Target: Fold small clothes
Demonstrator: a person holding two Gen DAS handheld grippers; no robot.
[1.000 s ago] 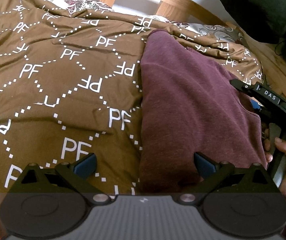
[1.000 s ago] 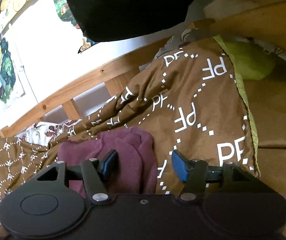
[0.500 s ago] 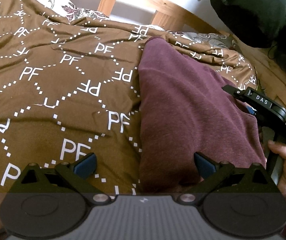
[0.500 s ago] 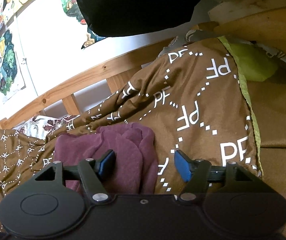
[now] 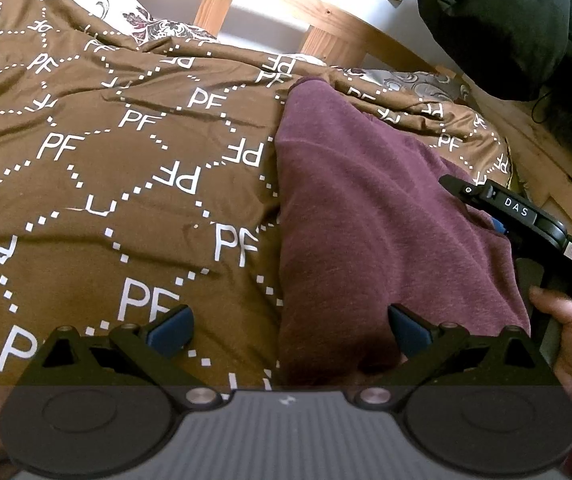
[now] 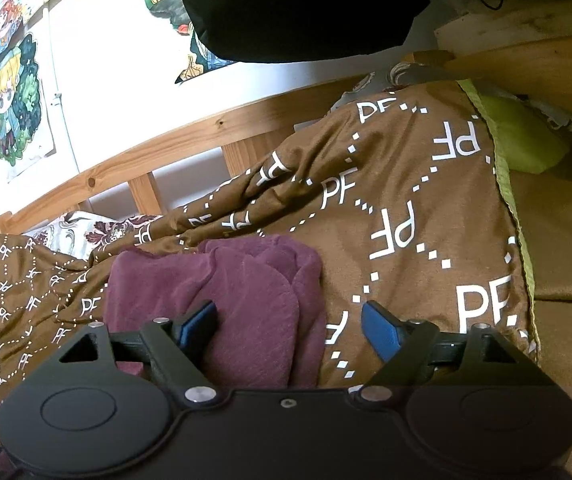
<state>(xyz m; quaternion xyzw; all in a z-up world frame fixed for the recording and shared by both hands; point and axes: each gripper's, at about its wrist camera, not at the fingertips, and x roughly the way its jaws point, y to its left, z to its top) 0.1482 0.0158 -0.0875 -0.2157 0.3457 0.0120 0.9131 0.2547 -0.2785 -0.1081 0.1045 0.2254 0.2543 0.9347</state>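
A brown blanket (image 5: 125,208) covers the wooden-framed bed (image 6: 189,136); the maroon garment (image 5: 386,220) lies centre-right; left gripper (image 5: 288,330) jaws wide, empty; right gripper (image 6: 288,326) jaws opening, pads off the cloth between them

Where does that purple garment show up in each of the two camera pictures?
Left wrist view: the purple garment fills the centre-right, running from the far bed rail down to the camera.
Right wrist view: it lies bunched at lower centre-left.
Shared landmark: the brown PF-print cover beneath it.
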